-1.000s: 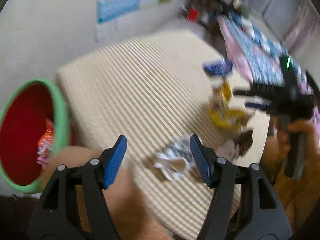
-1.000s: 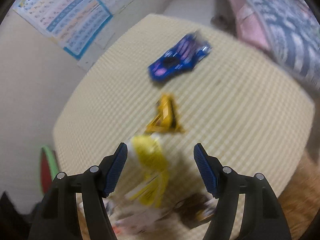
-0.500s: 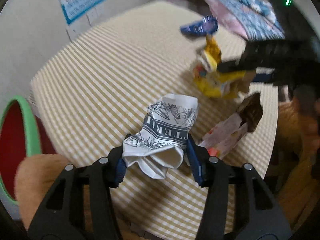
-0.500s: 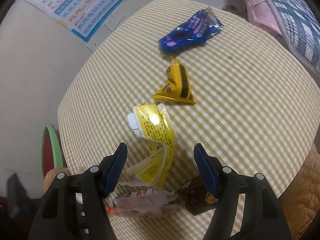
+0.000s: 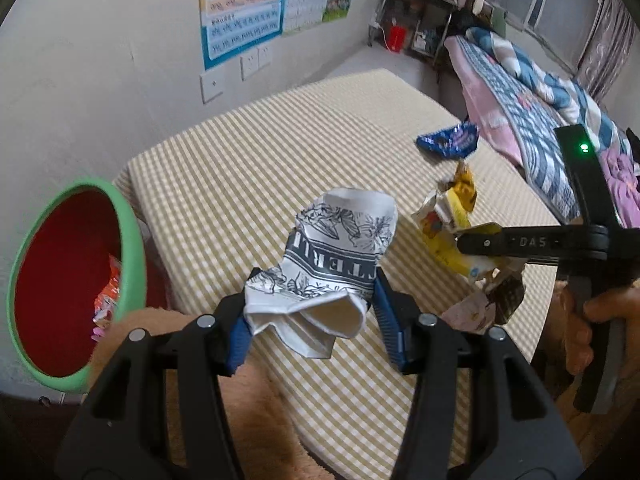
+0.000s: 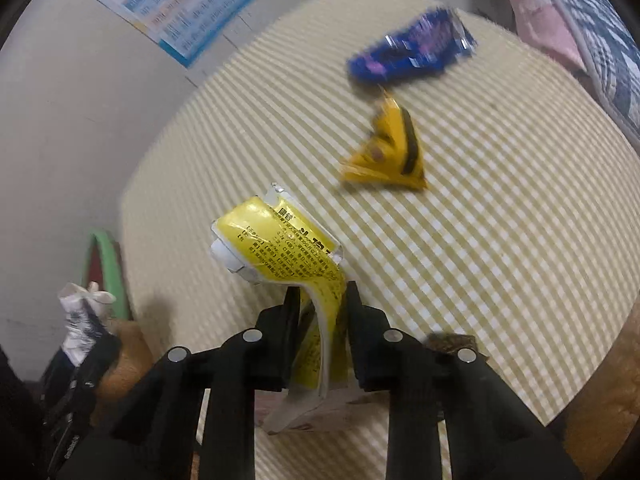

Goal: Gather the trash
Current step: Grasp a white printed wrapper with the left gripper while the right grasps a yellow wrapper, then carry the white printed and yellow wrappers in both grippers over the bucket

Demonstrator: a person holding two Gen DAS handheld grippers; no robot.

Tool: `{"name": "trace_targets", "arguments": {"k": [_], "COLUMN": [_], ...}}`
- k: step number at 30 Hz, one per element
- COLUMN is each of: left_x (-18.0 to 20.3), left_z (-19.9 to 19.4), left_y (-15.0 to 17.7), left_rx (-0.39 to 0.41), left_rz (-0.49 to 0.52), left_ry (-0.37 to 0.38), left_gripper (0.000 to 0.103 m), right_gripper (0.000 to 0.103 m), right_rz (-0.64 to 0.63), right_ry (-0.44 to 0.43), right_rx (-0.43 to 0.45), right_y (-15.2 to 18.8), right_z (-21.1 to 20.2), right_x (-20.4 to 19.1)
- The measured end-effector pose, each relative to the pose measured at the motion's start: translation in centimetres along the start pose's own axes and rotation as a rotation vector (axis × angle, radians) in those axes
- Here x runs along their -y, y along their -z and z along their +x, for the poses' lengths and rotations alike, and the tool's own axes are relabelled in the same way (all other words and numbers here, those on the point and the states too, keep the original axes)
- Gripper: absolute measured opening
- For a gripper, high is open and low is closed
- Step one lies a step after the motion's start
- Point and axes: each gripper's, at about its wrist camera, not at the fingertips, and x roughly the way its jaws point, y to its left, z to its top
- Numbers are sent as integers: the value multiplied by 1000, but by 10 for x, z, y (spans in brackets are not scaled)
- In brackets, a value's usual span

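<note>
checked table (image 5: 304, 152) | left tongs (image 5: 310, 320) gripping paper cup (image 5: 340, 248) | right tongs (image 6: 322, 304) closing on yellow pouch (image 6: 280, 248)

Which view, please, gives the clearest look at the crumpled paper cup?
The left wrist view: the paper cup fills the centre, sharp, printed side facing the camera, between the left gripper jaws. The right wrist view shows only a small white sliver at the left edge.

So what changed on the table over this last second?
The left claw took hold of the crumpled white printed paper and lifted it off the checked table. The right claw, open over the yellow packet before, is closing, with the packet between its pads. The blue wrapper, the small yellow wrapper and the green-rimmed bin stayed put.
</note>
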Motion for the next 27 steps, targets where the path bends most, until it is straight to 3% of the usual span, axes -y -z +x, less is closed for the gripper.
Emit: {"name": "trace_targets", "arguments": {"k": [5,11,16,27], "left_x": [-6,-17,-23,-45], "left_z": [-10,-20,-26,-52], "left_y": [-4,-8,-10,-12], "left_rx": [41,80,104,179], "left_rz": [-24,-46,-44,-75], "left_ry": [-11,-33,-56,-102], "left_gripper": [51,51,51,51], "right_gripper": [22,22,22,23], "right_rz": [-18,59,39,-150], "right_ry": [-51,-135,-121,-105], "right_rx": [176,281,262,166], "right_y": [-3,-11,-6,29], "right_z": [-39,-65,-61,-31], "right_x": [-4,8,1,-64]}}
